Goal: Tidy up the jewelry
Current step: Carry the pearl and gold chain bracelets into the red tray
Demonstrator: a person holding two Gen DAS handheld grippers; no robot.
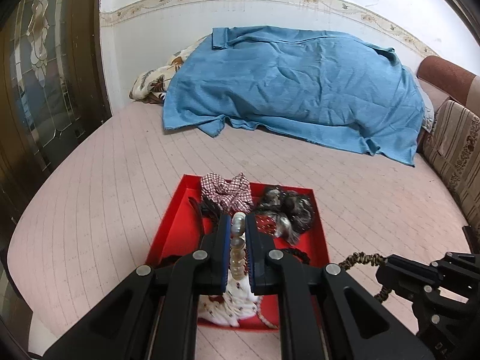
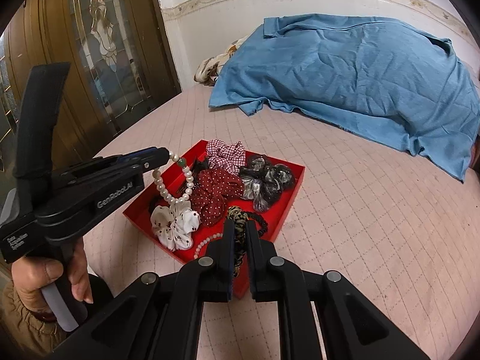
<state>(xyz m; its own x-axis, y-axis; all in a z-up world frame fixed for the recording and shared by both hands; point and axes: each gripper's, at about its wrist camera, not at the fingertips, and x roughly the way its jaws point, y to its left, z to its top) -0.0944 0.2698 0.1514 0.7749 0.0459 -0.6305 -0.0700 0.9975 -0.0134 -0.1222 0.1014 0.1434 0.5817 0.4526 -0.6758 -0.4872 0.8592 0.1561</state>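
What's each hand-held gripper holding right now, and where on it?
Left hand-held gripper: shut on the pearl bracelet, gripped at the loop's top so it hangs over the red tray. Right hand-held gripper: shut on the leopard-print hair tie, mid-band.

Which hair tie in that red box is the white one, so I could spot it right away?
On the pink bed sits a red box of hair ties. The white hair tie lies in its near left corner, beside the dark red dotted one. It alone is white, sprinkled with small dark red marks.
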